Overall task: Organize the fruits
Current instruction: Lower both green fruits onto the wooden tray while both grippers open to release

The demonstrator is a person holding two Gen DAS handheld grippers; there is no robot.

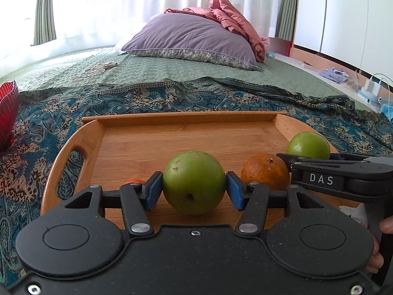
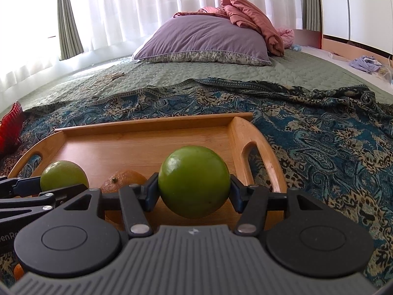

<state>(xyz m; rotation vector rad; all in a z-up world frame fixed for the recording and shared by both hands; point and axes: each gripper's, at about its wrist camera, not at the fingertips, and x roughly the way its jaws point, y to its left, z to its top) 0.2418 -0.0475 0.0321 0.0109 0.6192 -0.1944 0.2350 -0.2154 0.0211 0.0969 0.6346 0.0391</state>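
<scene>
At the far left of the left wrist view a red ribbed object [image 1: 7, 113] lies on the patterned blue throw [image 1: 122, 98] that covers the near part of the bed. The wooden tray [image 1: 181, 116] sits on that throw, its cut-out handle on the left side. Just behind the left finger a sliver of a small orange fruit [image 1: 133, 180] shows, mostly hidden. The left gripper [image 1: 194, 190] is clenched on a speckled green apple [image 1: 194, 182], its blue pads [image 1: 153, 191] pressing both sides of the fruit, low over the tray floor; whether the apple touches the wood cannot be told. To the right of it an orange [image 1: 265, 172] rests on the tray, near but apart from the held apple. Further right the right gripper [image 1: 304, 156] enters from the side, marked DAS, and grasps a second green apple [image 1: 308, 145] near the tray's right end.

In the right wrist view the speckled green apple [image 2: 63, 175] sits at the left in the left gripper [image 2: 43, 186], then the orange [image 2: 122, 180], then the second green apple [image 2: 194, 180] squeezed between the right gripper [image 2: 194, 193] pads over the tray [image 2: 147, 123], beside its right handle. Beyond the tray lie a green quilted cover [image 2: 196, 73], a purple pillow [image 2: 203, 39] and a pink bundle of bedding [image 2: 245, 17] before white curtains [image 2: 147, 12]
</scene>
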